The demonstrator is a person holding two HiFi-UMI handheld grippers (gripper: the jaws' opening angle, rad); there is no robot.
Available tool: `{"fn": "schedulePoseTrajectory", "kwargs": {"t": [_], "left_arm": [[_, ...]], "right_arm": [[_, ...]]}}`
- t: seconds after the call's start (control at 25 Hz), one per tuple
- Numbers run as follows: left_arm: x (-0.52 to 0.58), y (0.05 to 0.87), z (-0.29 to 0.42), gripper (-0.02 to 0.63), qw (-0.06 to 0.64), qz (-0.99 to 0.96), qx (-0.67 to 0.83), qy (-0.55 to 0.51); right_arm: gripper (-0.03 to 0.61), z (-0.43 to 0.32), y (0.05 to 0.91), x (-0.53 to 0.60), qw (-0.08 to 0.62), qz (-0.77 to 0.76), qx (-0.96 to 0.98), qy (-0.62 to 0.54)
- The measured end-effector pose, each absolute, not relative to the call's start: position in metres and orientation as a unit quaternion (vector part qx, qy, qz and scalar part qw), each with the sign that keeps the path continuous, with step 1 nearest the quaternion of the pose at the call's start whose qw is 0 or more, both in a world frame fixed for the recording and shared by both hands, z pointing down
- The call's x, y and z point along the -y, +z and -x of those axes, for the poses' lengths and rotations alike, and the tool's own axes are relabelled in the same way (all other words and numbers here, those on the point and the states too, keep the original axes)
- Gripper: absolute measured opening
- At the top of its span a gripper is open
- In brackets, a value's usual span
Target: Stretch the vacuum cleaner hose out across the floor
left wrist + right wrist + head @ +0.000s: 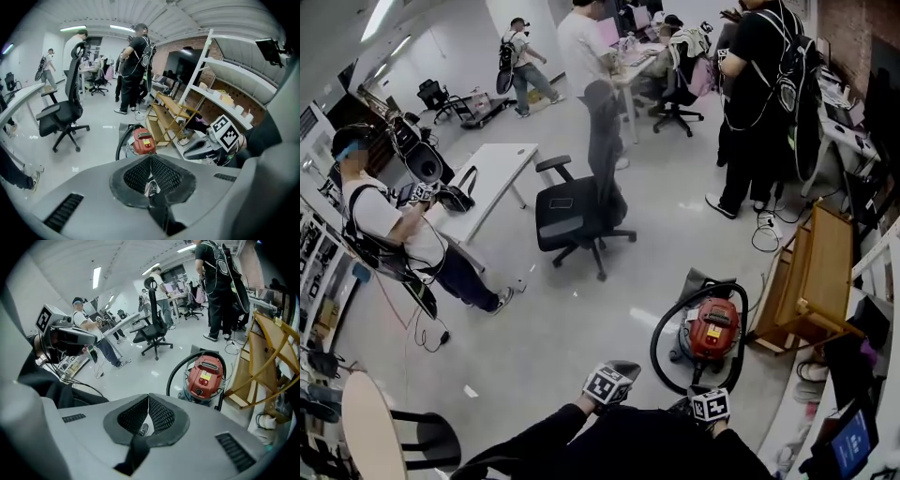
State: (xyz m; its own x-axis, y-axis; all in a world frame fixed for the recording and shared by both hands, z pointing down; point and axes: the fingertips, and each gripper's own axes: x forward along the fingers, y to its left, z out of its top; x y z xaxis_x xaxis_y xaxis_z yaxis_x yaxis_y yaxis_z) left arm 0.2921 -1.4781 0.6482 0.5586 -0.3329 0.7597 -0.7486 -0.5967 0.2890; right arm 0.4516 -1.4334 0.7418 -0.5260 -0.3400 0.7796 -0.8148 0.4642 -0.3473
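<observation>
The red vacuum cleaner (pixel 713 327) stands on the pale floor in front of me, beside a wooden rack. Its black hose (pixel 659 339) arches in a loop over and around the body. In the left gripper view the vacuum cleaner (pixel 143 140) and its hose (pixel 121 141) sit just past my jaw tips. The right gripper view has the vacuum cleaner (pixel 205 378) and hose (pixel 175 372) a little further ahead. My left gripper (pixel 625 367) and right gripper (pixel 701 391) are held close together low in the head view. Both are shut and empty, short of the hose.
A black office chair (pixel 579 212) stands mid-floor behind the vacuum. The wooden rack (pixel 813 278) and white shelving line the right side. A white desk (pixel 494 172) and a seated person (pixel 403 234) are at left, and several people stand at the back. A round table (pixel 366 427) sits near left.
</observation>
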Motion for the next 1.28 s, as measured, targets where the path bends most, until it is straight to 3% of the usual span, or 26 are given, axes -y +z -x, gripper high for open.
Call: {"fn": "schedulePoseTrajectory", "kwargs": {"t": [0.36,0.6,0.8,1.2,1.24,1.28], "left_arm": [[1.536,0.67,-0.329,0.026,0.297,-0.825,0.298,0.376],[1.63,0.708,-0.352,0.026,0.301,-0.835,0.245,0.389],[1.7,0.783,-0.371,0.026,0.29,-0.836,0.195,0.423],[1.831,0.95,-0.423,0.028,0.272,-0.846,0.222,0.4],[1.837,0.966,-0.432,0.048,0.28,-0.85,0.214,0.392],[1.841,0.984,-0.441,0.165,0.291,-0.851,0.205,0.386]], "right_arm": [[0.014,-0.518,0.777,1.461,0.303,-0.407,0.751,0.422],[0.014,-0.552,0.745,1.504,0.183,-0.531,0.713,0.42],[0.014,-0.553,0.749,1.514,0.148,-0.597,0.662,0.428],[0.014,-0.517,0.841,1.542,0.115,-0.6,0.629,0.481],[0.014,-0.515,0.846,1.543,0.1,-0.602,0.626,0.486],[0.014,-0.514,0.847,1.543,0.083,-0.604,0.622,0.491]]}}
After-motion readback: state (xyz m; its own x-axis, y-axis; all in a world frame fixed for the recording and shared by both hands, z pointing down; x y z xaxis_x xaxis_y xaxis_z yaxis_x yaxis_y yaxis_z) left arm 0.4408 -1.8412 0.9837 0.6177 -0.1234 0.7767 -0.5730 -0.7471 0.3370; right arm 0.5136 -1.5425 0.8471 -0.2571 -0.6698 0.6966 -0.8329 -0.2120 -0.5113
